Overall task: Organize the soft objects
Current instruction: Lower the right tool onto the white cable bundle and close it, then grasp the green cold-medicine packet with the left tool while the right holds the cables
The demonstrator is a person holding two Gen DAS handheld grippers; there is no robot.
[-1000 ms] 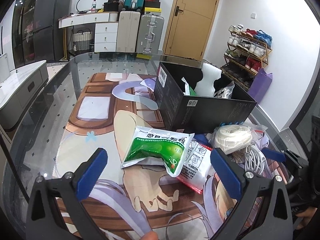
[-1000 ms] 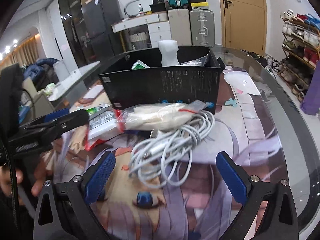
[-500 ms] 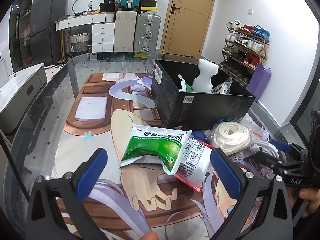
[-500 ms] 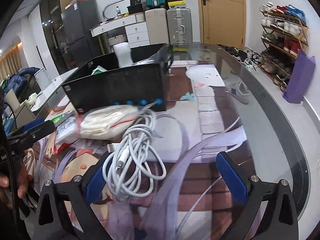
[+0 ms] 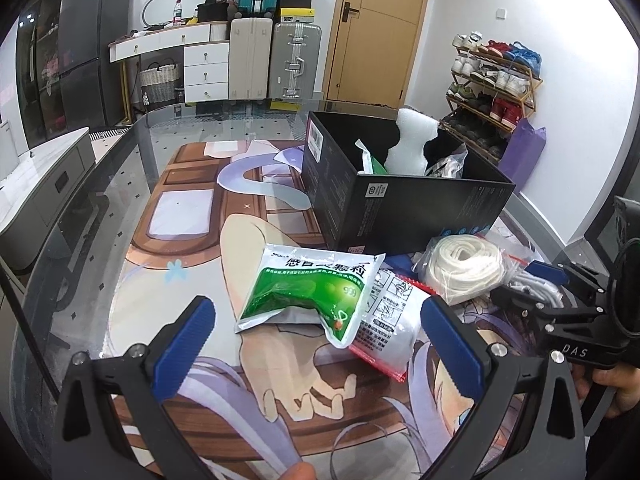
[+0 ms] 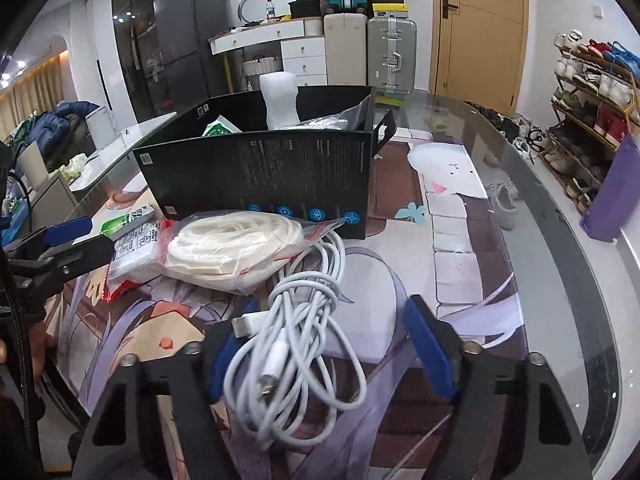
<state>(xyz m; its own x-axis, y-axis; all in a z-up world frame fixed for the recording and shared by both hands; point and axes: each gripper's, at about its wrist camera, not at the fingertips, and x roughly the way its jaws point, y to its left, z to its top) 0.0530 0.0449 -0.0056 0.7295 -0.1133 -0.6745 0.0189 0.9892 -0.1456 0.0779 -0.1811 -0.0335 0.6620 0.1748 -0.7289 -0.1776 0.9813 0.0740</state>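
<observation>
Right wrist view: the right gripper (image 6: 320, 348) has been closing around the white cable bundle (image 6: 296, 344), in front of the black box (image 6: 256, 172); its right pad stands clear. The left gripper (image 5: 316, 344) gapes wide, empty, before the green pouch (image 5: 308, 292).

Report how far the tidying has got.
Done: the black box already holds a white foam piece and a green packet. In hand: the right gripper has just been closing around the white cable bundle, with the cable between its jaws but not yet clearly pinched. Left: the bagged white rope, green sachet and white pack. The left gripper is open.
</observation>
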